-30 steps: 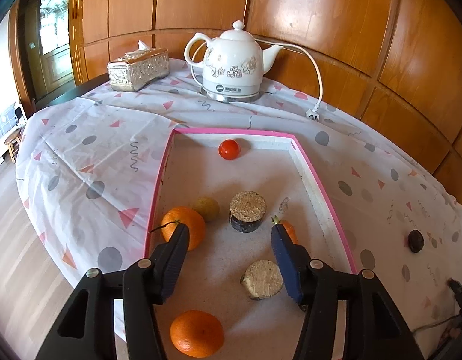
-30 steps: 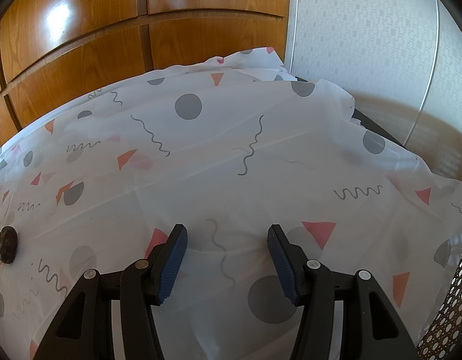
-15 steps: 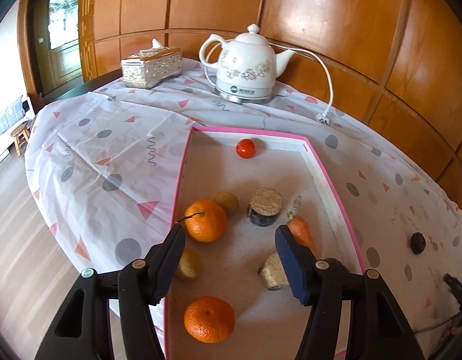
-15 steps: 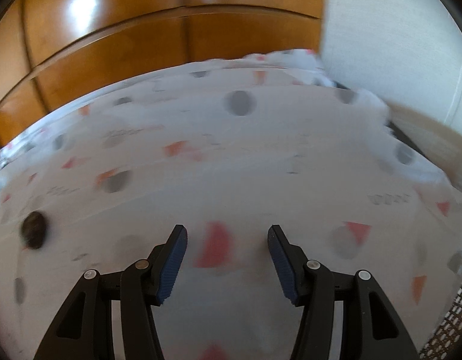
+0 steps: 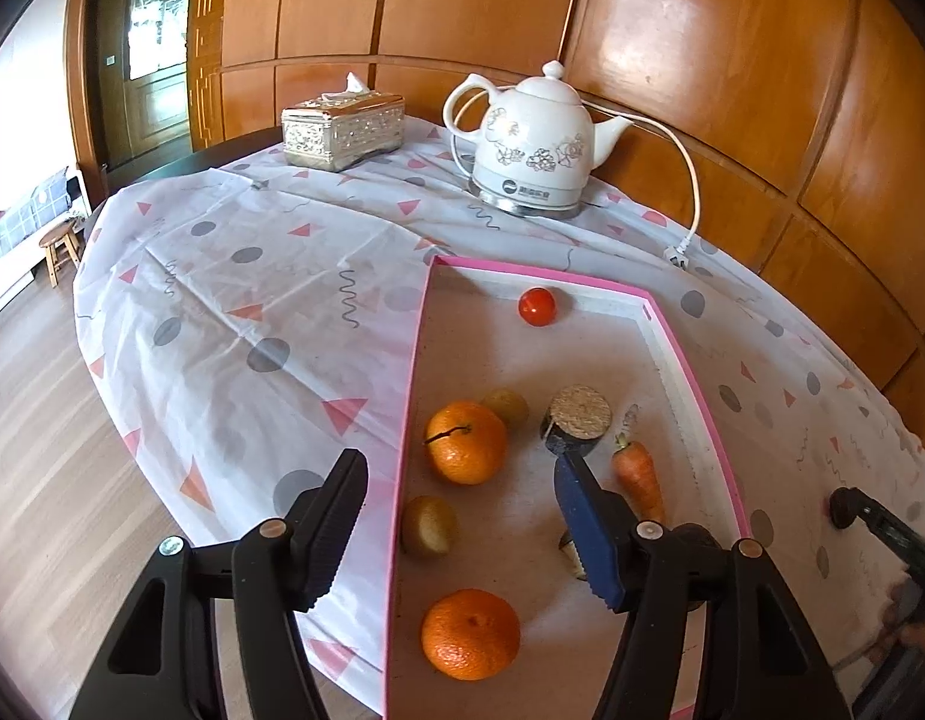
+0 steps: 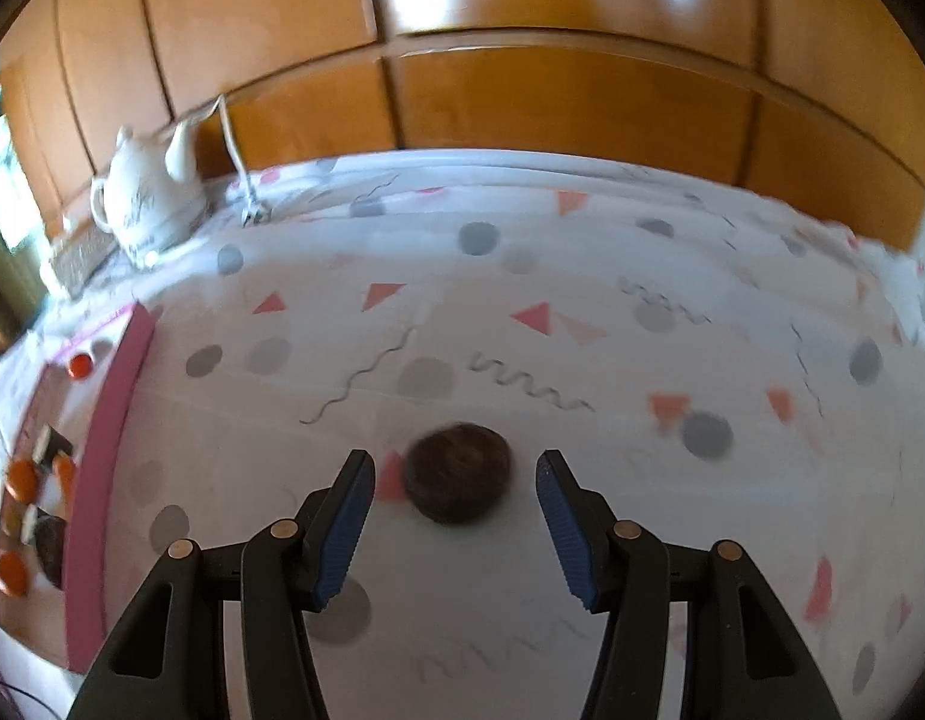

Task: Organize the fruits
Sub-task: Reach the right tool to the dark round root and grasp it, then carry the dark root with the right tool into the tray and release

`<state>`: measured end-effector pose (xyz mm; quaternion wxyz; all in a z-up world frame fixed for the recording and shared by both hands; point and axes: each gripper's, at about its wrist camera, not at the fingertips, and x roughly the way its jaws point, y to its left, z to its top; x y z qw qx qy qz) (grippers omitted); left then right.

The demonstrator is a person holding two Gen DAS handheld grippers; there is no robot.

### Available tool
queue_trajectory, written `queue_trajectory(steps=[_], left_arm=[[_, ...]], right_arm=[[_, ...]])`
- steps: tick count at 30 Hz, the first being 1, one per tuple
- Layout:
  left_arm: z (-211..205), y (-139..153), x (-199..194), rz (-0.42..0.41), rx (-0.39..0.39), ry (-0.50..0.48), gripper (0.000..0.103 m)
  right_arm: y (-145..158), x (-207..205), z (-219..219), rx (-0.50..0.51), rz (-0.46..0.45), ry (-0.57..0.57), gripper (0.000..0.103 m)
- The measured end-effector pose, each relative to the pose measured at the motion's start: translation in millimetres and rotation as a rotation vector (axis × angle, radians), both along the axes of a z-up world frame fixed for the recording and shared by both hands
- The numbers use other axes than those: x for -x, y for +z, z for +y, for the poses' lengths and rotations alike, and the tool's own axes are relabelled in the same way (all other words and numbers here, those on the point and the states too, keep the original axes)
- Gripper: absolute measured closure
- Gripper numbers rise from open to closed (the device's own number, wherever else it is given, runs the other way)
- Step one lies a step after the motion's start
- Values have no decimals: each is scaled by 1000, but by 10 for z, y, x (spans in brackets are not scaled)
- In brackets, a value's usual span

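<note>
Lying on the tablecloth (image 6: 582, 276) just ahead of the right gripper (image 6: 455, 474), slightly left of centre between its parted jaws, the dark round fruit (image 6: 458, 473) sits outside the tray (image 6: 111, 420).

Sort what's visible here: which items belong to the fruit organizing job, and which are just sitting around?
Part of the job:
pink-rimmed tray
two oranges
two kiwis
small red fruit
carrot
dark round fruit on the cloth, between the open fingers of the right gripper

Just lying about:
kettle
tissue box
tablecloth
</note>
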<state>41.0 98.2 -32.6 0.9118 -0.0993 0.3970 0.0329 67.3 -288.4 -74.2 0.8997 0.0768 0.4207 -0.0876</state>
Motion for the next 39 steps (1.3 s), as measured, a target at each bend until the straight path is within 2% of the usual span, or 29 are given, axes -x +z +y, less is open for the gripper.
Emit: queue_trajectory(steps=[5, 8, 9, 10, 11, 17, 25, 27, 33, 39], left_arm=[[33, -12, 14, 4, 4, 10, 37], [32, -35, 7, 11, 3, 14, 36], [31, -40, 4, 13, 3, 15, 36], [29, -44, 1, 14, 1, 16, 36], [29, -45, 1, 14, -1, 17, 36], [43, -17, 24, 5, -5, 33, 32], [98, 6, 79, 0, 0, 48, 32], [118, 8, 97, 1, 0, 59, 28], [185, 1, 133, 6, 8, 89, 27], [221, 5, 165, 0, 10, 109, 22]], right_arm=[[-162, -188, 22, 30, 71, -31, 46], [-266, -209, -19, -7, 98, -38, 46], [-264, -190, -14, 4, 89, -37, 47], [-263, -180, 7, 22, 83, -33, 55], [-261, -174, 27, 37, 79, -28, 57], [-262, -151, 20, 34, 64, -29, 57], [-265, -98, 26, 33, 50, -25, 57], [-268, -85, 25, 34, 46, -26, 57], [-268, -71, 26, 34, 45, -36, 57], [-248, -24, 47, 21, 58, -49, 57]])
